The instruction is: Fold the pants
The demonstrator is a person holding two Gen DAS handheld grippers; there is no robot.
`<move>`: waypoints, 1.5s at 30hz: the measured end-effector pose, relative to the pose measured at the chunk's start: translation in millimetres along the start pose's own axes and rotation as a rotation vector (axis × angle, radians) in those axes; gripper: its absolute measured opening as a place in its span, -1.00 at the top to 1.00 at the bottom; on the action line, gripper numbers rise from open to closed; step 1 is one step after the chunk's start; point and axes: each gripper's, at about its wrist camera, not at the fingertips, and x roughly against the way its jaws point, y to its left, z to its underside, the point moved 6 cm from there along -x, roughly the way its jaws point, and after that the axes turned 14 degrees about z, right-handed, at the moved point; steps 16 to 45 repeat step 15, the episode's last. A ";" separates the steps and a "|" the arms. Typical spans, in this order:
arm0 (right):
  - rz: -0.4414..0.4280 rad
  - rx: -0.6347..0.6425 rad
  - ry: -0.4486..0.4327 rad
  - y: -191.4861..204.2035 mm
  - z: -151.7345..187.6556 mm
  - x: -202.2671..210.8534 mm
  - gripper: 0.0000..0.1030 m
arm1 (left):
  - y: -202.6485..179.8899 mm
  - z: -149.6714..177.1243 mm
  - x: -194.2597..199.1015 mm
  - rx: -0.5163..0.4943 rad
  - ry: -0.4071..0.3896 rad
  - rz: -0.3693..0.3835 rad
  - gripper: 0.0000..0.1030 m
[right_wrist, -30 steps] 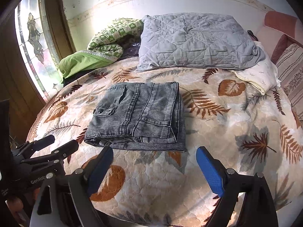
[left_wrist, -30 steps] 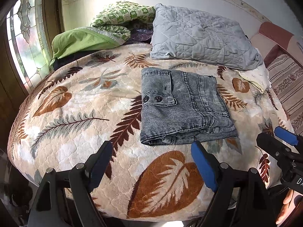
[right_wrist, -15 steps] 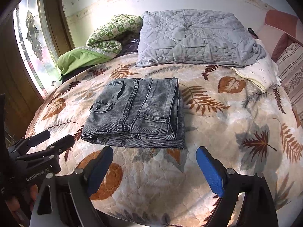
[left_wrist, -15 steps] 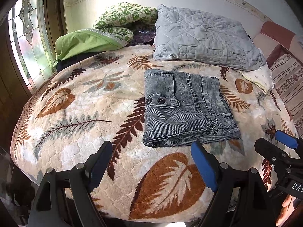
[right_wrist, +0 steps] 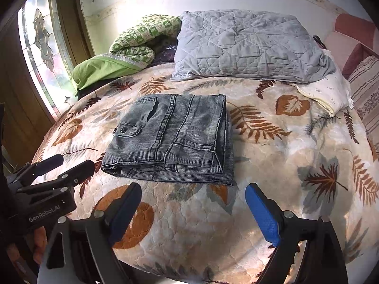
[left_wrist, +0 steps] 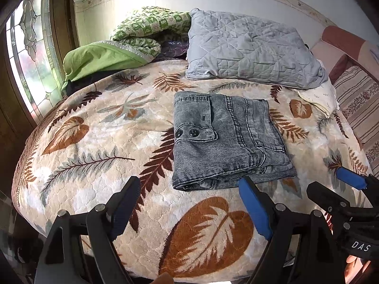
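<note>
At the bottom of the left wrist view the left tool (left_wrist: 189, 206) stands wide open, its 2 blue-padded fingers (left_wrist: 254, 209) spread apart above the bed (left_wrist: 99, 146) and gripping nothing. The right tool (right_wrist: 193, 209) fills the bottom of its own view, equally wide open and empty; it also shows at the lower right edge of the left view. Just beyond both tools, in the middle of each frame, the pants (left_wrist: 225, 139) lie flat on the leaf-patterned bedspread, folded into a compact grey denim rectangle with 2 dark buttons (left_wrist: 187, 132) facing up. Farther back, toward the top of the frame, a grey quilted pillow (left_wrist: 251, 49) rests against the wall, with a green blanket (left_wrist: 111, 54) at the upper left beside the window (left_wrist: 26, 54).
</note>
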 end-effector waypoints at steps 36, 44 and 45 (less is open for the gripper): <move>-0.002 0.006 0.006 2.8 -2.5 -4.8 -0.77 | 0.6 -11.0 -2.9 0.008 -0.025 0.007 -0.94; -0.002 0.006 0.006 2.8 -2.5 -4.8 -0.77 | 0.6 -11.0 -2.9 0.008 -0.025 0.007 -0.94; -0.002 0.006 0.006 2.8 -2.5 -4.8 -0.77 | 0.6 -11.0 -2.9 0.008 -0.025 0.007 -0.94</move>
